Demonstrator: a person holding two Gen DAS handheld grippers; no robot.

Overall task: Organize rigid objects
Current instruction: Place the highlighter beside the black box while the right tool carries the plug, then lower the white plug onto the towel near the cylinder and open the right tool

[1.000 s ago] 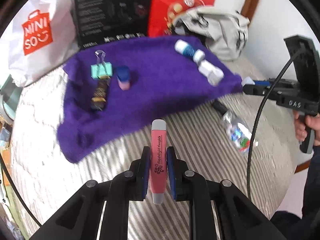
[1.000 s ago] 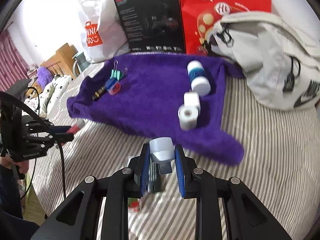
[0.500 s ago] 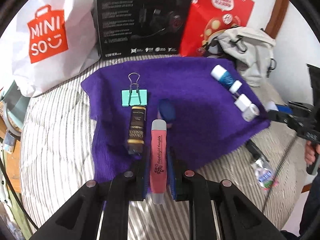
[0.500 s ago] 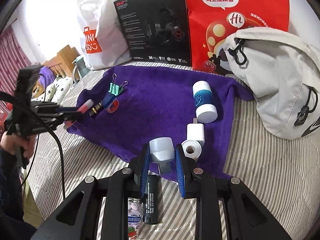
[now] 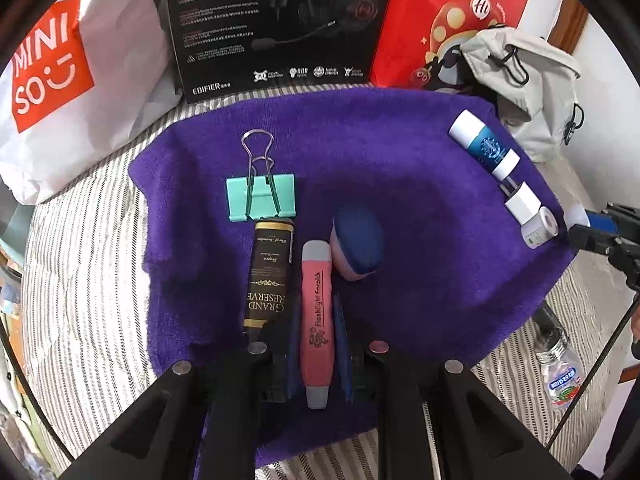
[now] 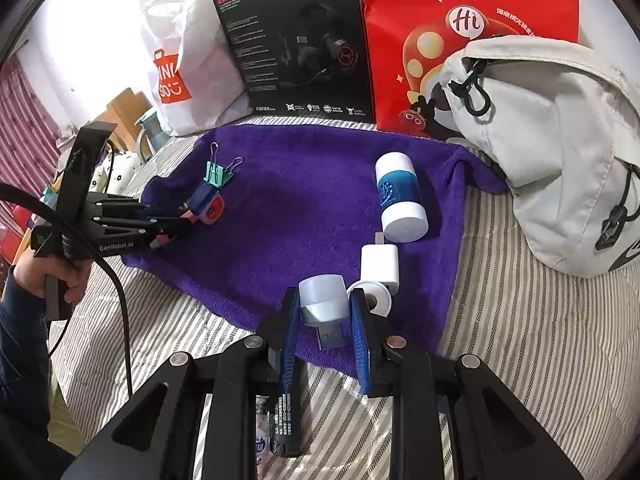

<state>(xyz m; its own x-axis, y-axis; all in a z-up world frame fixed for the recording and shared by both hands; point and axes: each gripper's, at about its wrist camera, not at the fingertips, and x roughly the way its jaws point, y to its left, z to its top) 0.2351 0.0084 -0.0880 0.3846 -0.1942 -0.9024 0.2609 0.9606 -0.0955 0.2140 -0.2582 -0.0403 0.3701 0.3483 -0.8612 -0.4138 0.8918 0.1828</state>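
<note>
Left gripper [image 5: 316,320]: fingers closed on a pink stick, held low and level. Right gripper [image 6: 323,312]: fingers clamped on a grey cap (blue pads visible). A hand [image 6: 52,276] grips the left gripper's handle.

Right hand-held gripper [image 6: 323,312] clamped on a grey-capped USB-style plug [image 6: 323,300], blue connector pointing down, over the near edge of the purple towel [image 6: 304,200]. Just right of it: white tape roll [image 6: 374,298] touching a white charger cube [image 6: 380,266], blue-and-white bottle [image 6: 398,196] lying beyond. Left hand-held gripper [image 6: 176,226] at the towel's left side, low, by the green binder clip [image 6: 216,174]. Striped bed [image 6: 520,340] underneath. Grey backpack [image 6: 560,152] at right.
</note>
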